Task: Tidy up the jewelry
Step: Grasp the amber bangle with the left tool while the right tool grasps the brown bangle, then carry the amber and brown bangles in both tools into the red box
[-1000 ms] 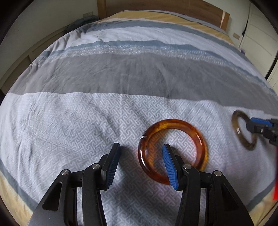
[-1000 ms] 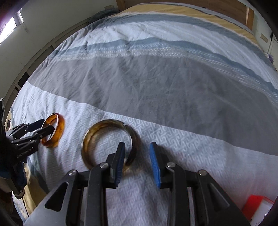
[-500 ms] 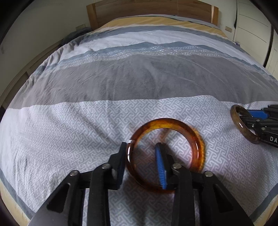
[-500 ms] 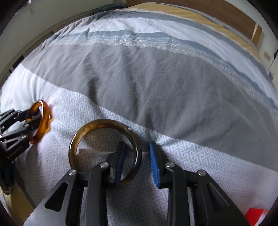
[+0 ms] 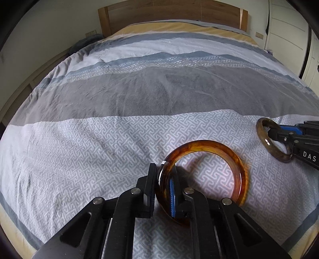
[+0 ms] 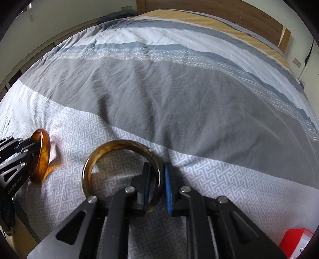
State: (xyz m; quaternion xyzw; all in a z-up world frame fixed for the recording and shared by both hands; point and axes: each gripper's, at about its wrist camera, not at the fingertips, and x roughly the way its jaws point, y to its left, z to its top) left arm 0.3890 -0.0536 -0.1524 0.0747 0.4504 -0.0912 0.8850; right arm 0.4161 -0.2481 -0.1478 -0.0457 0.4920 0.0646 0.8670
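My left gripper [image 5: 162, 189] is shut on the near left rim of an amber bangle [image 5: 235, 157], which is tilted up off the bedspread [image 5: 99, 149]. My right gripper [image 6: 157, 185] is shut on the right rim of a darker brown bangle [image 6: 99, 153], also lifted slightly. Each gripper shows in the other view: the right gripper [image 5: 287, 137] with the brown bangle [image 5: 263, 137] at the right, the left gripper [image 6: 30, 151] with the amber bangle [image 6: 42, 155] at the left.
A striped grey, white and blue bedspread covers the whole bed up to a wooden headboard [image 5: 171, 14]. A red box [image 6: 295, 241] sits at the lower right of the right wrist view. White cupboards [image 5: 289, 33] stand at the far right.
Both grippers closed from open onto their bangles. The bangles have tilted up from lying flat on the bedspread, and both views have tipped up toward the headboard.
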